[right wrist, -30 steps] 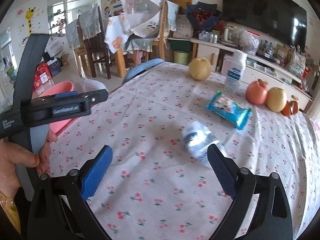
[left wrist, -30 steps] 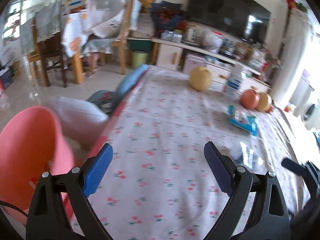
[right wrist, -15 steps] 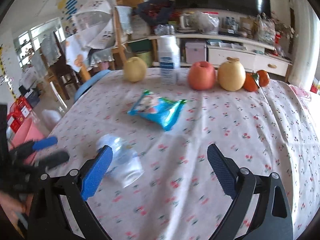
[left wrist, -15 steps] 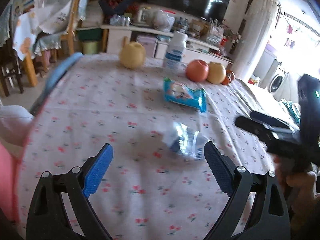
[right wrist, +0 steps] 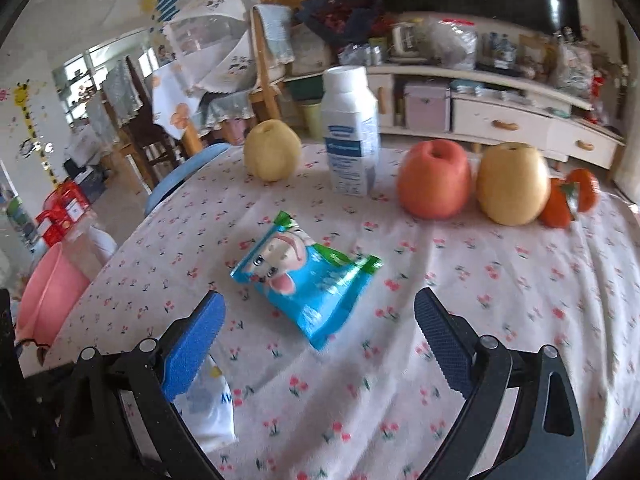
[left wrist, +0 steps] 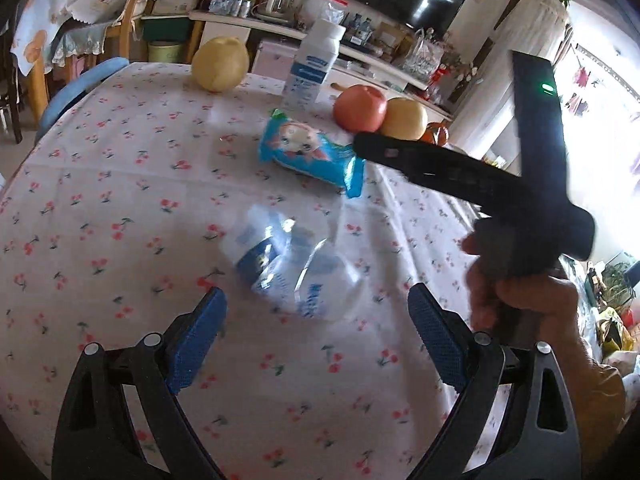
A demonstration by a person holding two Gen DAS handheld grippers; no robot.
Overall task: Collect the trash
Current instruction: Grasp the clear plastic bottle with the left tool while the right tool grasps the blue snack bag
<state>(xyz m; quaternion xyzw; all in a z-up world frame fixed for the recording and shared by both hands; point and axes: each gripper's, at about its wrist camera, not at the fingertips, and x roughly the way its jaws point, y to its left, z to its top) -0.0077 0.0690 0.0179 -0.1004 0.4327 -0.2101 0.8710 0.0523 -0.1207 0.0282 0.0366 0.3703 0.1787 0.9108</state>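
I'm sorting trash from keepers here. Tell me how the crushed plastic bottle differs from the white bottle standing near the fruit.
The crushed plastic bottle lies on its side, flattened; the white bottle stands upright and keeps its shape. The crushed one is clear, so the cloth shows through; the white one is opaque. The crushed one lies just ahead of the open left gripper; the white one stands far back, between the pear and the apple. Both carry blue labels.

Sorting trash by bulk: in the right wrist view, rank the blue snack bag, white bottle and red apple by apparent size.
1. blue snack bag, nearest, so unsure.
2. white bottle and red apple look alike; no ranking.
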